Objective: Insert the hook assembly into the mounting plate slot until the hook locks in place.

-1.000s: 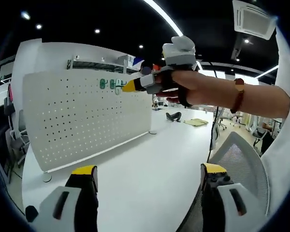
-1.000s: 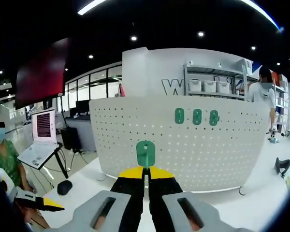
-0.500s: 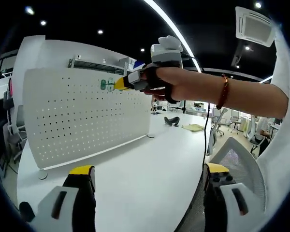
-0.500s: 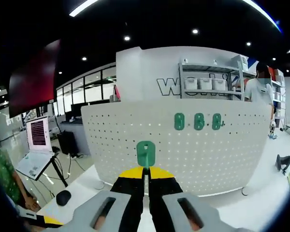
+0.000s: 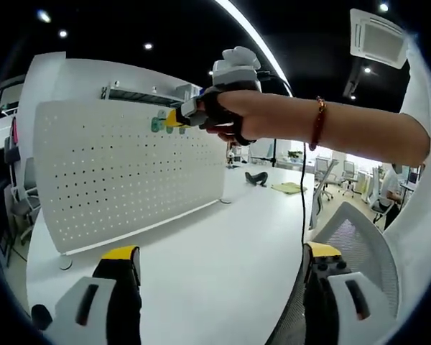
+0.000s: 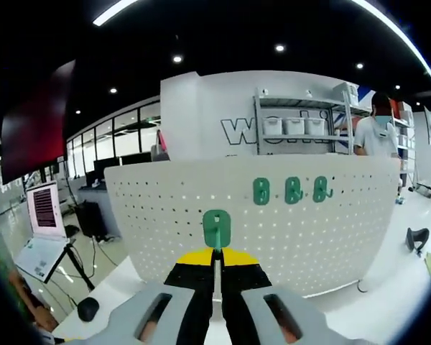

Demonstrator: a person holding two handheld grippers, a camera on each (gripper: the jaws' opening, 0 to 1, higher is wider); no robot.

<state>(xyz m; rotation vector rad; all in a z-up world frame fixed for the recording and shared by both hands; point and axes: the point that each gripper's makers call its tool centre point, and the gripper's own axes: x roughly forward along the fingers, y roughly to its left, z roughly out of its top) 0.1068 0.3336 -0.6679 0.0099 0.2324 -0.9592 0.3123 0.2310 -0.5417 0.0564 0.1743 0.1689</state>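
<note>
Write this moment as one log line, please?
right tongs: shut on green hook | pegboard: three hooks mounted | left tongs: open, empty | insertion: pending

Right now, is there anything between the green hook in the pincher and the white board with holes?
No, just open air in the right gripper view. The green hook in the right gripper faces the pegboard, below three mounted hooks.

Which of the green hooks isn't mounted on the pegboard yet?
The green hook gripped in the right gripper, in front of the pegboard. The other three hooks already hang in a row near its top.
</note>
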